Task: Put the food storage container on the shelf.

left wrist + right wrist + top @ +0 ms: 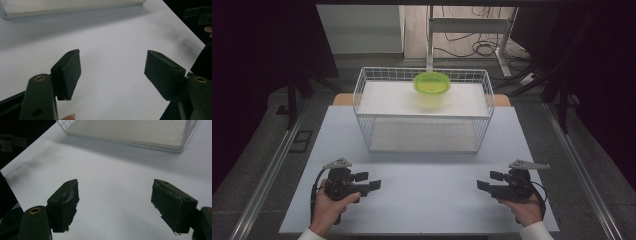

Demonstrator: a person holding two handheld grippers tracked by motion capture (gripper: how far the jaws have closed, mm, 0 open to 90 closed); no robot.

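Note:
A green lidded plastic container (431,88) sits on the upper shelf of a white wire rack (362,95) at the back of the white table (427,200). My left gripper (369,181) rests low at the front left, held in a hand, its jaws apart with nothing between them; its pads (68,72) frame bare tabletop. My right gripper (487,182) mirrors it at the front right, jaws wide, pads (65,203) over bare table. Both point inward toward each other. The rack's lower shelf (130,131) lies ahead in the right gripper view.
The rack's lower shelf (422,135) holds nothing. Table edges fall off to dark floor on both sides. Metal rails (267,170) run along the floor left and right. A desk frame with cables (472,30) stands beyond the table.

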